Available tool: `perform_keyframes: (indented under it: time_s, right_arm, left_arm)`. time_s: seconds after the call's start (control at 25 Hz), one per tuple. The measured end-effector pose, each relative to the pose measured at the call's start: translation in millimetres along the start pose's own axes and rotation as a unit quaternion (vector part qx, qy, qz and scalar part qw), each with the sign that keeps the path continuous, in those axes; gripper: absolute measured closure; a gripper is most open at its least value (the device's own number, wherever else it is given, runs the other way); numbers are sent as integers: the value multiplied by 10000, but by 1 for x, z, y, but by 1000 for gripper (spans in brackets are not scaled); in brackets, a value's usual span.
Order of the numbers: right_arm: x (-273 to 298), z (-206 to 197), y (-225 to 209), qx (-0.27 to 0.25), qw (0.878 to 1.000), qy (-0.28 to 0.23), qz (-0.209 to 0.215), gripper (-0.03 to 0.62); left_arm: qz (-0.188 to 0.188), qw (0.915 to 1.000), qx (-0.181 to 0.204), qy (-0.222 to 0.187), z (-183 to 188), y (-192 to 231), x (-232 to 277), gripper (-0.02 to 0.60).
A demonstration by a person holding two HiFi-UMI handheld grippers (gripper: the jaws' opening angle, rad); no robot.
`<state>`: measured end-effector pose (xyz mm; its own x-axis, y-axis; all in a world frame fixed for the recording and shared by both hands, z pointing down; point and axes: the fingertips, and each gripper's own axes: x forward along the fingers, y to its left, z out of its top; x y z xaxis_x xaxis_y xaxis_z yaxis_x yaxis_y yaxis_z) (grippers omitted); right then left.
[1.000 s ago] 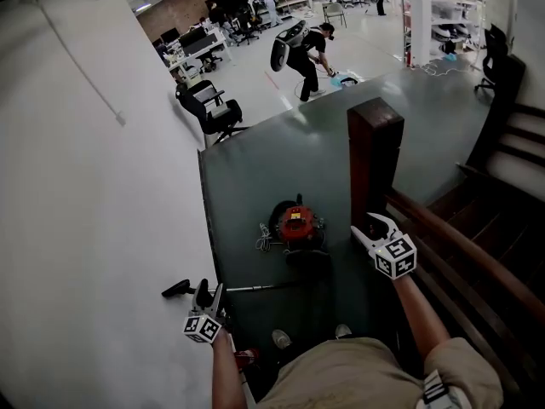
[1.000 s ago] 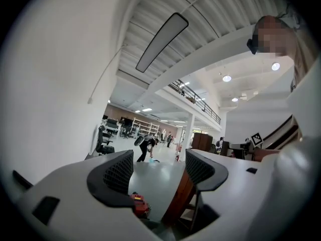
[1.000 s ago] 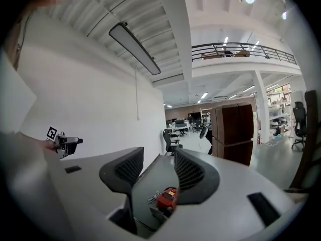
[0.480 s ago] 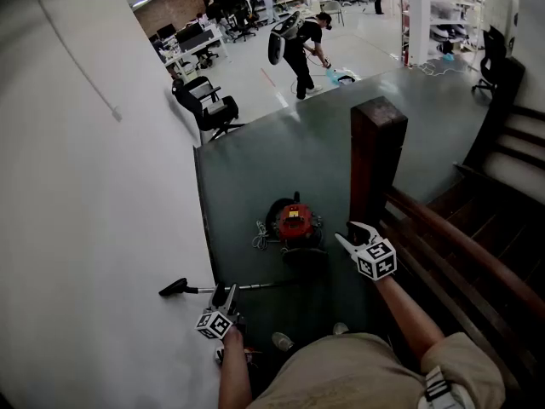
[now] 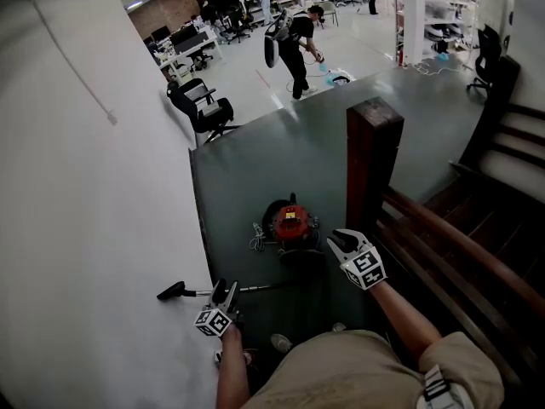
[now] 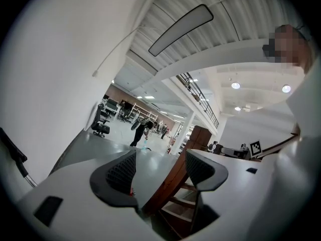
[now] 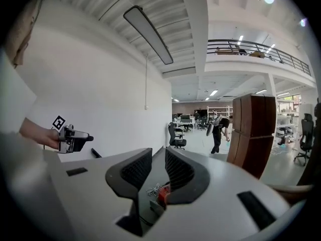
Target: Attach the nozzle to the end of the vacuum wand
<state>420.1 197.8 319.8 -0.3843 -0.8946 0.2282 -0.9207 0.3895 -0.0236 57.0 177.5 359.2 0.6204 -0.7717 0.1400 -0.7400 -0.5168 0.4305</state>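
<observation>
A thin silver wand (image 5: 247,288) lies on the dark floor by the white wall. A black nozzle (image 5: 171,291) sits at its left end, and I cannot tell whether the two are joined. The nozzle also shows at the left edge of the left gripper view (image 6: 14,150). My left gripper (image 5: 220,295) hovers just above the wand, open and empty (image 6: 160,160). My right gripper (image 5: 338,240) hangs to the right of the red vacuum canister (image 5: 290,221). Its jaws have just closed with nothing between them (image 7: 158,160).
A tall dark wooden post (image 5: 373,156) and a stair rail (image 5: 451,237) stand to the right. A white wall (image 5: 94,228) runs along the left. A cable bundle (image 5: 258,237) lies by the canister. A person (image 5: 294,45) bends over on the far floor beside an office chair (image 5: 203,107).
My right gripper has moved left toward the canister and its jaws have closed. The left gripper has sunk a little closer to the wand.
</observation>
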Motion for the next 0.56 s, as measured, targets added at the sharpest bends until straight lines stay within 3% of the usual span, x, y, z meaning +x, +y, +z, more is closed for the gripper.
perform_keyframes:
  time_s: [0.2,0.56]
  right_arm:
    - [1,-3,19,-120,9998,6,179,505]
    - [-6,-5,13,50,9997,-40,241,505]
  left_arm:
    - [-76,9997,-201,-102,-7,-9,10,264]
    - [-252,9996,-115,5,-18,-34,32,264]
